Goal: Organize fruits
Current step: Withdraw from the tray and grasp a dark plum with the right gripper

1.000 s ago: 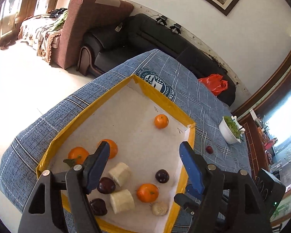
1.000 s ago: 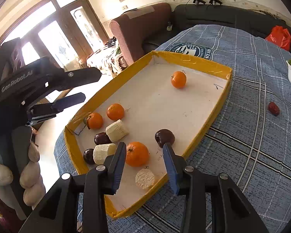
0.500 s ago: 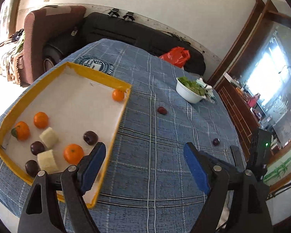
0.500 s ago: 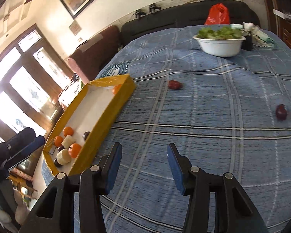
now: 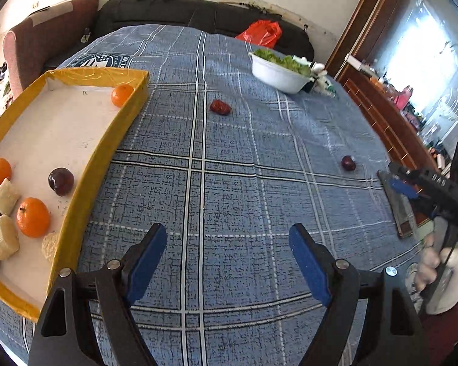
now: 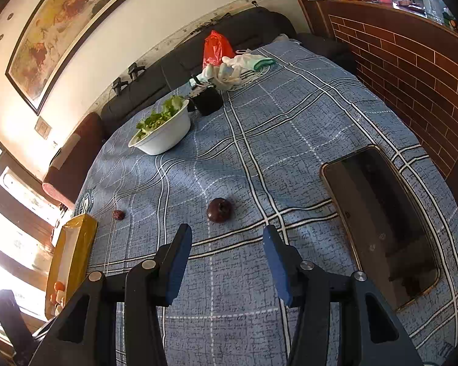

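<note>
Blue plaid cloth covered the desk (image 5: 229,158). My left tongs (image 5: 227,262) stood spread over bare cloth at lower centre, having just widened, empty. My right tongs (image 6: 226,263) had also just opened, nothing between them, the dark plum (image 6: 219,209) lying just above. At left, the yellow tray (image 5: 107,152) held oranges; a red date (image 5: 220,107) lay upper centre.

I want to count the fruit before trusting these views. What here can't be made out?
- Tray, left wrist view: its near-left part runs off the picture's edge, so fruit there is cut off.
- Tray, right wrist view: seen edge-on and far off; its wall hides most fruit.
- Small red fruit, right wrist view: too small to identify.
- Phone, left wrist view: partly covered by the right gripper.
</note>
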Motion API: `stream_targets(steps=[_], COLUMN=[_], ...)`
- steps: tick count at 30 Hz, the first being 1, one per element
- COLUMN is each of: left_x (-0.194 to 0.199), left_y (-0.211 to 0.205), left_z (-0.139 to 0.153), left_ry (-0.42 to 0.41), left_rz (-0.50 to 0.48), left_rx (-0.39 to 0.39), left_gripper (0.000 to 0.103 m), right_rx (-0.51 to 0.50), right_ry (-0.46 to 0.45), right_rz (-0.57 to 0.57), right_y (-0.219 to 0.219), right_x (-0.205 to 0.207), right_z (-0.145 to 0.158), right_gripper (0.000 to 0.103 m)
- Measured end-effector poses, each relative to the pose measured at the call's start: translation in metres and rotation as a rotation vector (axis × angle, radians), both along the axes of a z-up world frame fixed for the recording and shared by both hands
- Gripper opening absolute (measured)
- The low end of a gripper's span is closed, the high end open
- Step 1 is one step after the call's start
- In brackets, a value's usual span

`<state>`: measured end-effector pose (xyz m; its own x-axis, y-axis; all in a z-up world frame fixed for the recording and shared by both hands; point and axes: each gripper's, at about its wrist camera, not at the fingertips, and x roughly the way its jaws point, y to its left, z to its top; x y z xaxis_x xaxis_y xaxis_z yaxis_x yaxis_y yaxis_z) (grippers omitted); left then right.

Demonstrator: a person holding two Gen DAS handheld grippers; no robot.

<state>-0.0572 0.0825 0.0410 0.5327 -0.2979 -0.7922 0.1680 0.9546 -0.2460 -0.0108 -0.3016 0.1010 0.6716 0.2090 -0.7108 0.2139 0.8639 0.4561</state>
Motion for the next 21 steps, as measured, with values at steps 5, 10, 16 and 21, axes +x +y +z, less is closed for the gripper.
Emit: stream_targets(steps=[5,10,16,21], left_x=[0.012,0.016,0.018,0.019], left_y=[-0.004,-0.007,-0.013,-0.015], left_z=[-0.015,-0.027,-0.036,-0.037], left_ry=[0.036,0.065,0.078,0.082], left_rz=[0.009,0.012,0.007,-0.011], left_rx=[0.032,0.039,0.059,0.053], left_gripper=[0.082,0.082,0.082,0.089], right_rx=[0.005,-0.02,-0.144,-0.291], right_ry=[0.022,0.05,0.082,0.1], right_rz=[0.017,0.05,0.057,0.049], right_y=[0.005,0.018,0.04,0.058], right_x=[0.024,0.049,0.067,0.072], right_z=[-0.011,-0.026,-0.038,-0.044], right_gripper=[0.053,0.052,0.052,0.029])
